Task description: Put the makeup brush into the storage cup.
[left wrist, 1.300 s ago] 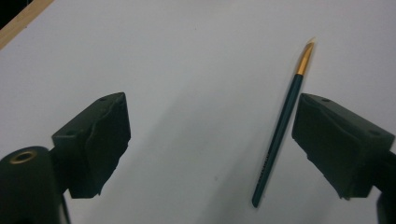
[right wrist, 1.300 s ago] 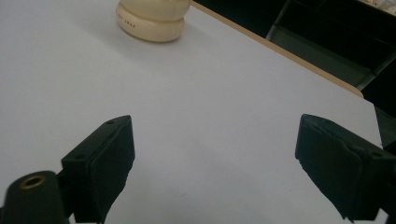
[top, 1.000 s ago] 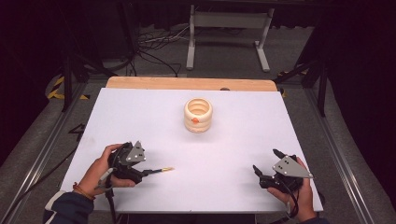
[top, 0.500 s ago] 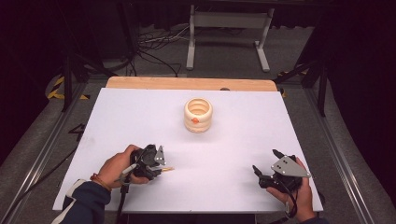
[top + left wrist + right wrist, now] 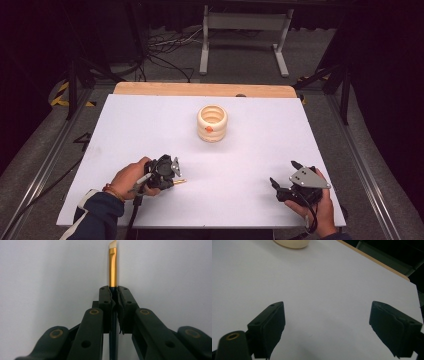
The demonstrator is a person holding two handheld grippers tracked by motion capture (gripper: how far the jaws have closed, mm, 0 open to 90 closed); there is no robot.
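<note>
My left gripper (image 5: 113, 300) pinches the thin gold-ferruled brush (image 5: 113, 267) at table's 7 o'clock; right gripper (image 5: 327, 327) agape, idle at 5. Ribbed cream holder (image 5: 212, 123) w/ orange dot, centre — I judge insertion's left

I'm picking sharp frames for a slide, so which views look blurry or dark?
High view: table evenly lit, surroundings nearly black. Left gripper view: brush fairly crisp, left claw soft low in frame. Right gripper view: right claw blurred, cream holder soft at the edge.
</note>
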